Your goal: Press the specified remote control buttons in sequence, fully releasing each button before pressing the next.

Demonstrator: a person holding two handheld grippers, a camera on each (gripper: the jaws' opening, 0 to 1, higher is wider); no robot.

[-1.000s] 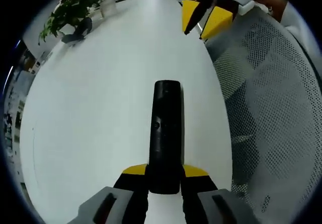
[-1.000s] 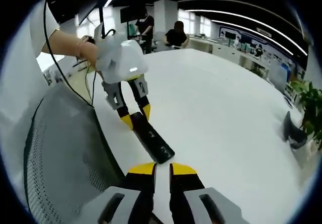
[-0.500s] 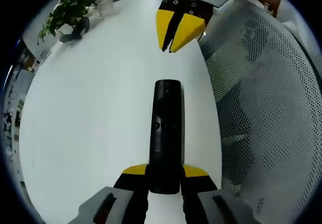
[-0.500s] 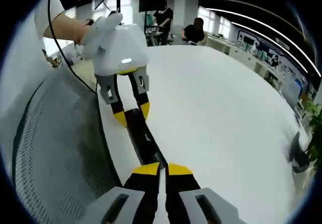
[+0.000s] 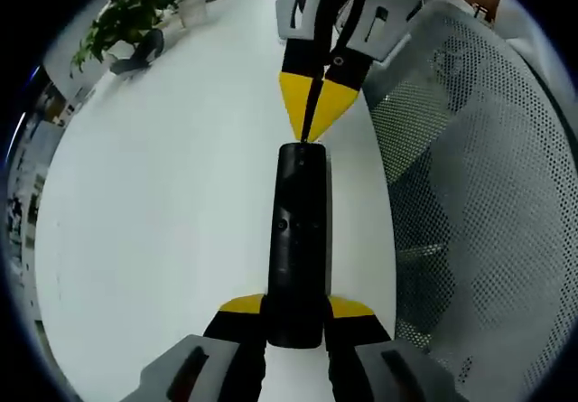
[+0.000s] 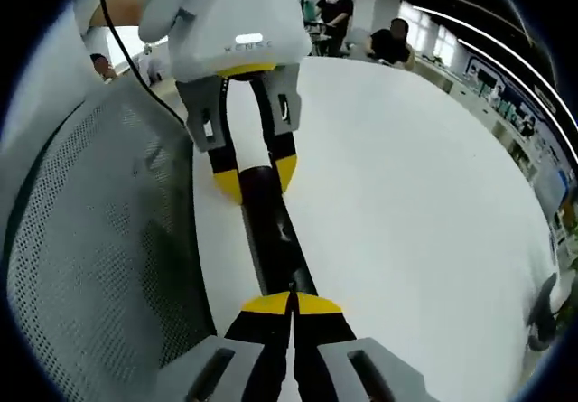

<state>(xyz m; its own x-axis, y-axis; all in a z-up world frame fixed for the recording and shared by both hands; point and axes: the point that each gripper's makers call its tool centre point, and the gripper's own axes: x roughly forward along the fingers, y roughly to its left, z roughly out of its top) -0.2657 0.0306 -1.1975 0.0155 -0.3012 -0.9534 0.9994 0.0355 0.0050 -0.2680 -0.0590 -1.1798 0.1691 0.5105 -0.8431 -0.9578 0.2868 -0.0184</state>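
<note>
White tabletop (image 5: 172,149) spreads across the left of the left gripper view, a potted plant (image 5: 122,18) at its upper left edge. At centre, the black remote (image 5: 299,239) runs lengthwise up the frame, its near end clamped between the yellow-tipped jaws of the left gripper (image 5: 296,316), which grasps it firmly, probably to steady it above the table so a press does not push it away. At top centre, the right gripper (image 5: 312,117) points down at the remote's far end, jaws pinched together into a single tip that touches or nearly touches that end; which cannot be told. To the right, a grey mesh chair (image 5: 470,194) fills the frame's edge.

In the right gripper view, the chair (image 6: 90,266) takes the left half. Centre frame, the remote (image 6: 271,235) stretches from the left gripper (image 6: 253,178) at upper centre down to the right gripper (image 6: 291,307) at bottom centre, whose jaws are clenched on nothing, likely serving as a pointer for the buttons. People sit at desks in the upper right.
</note>
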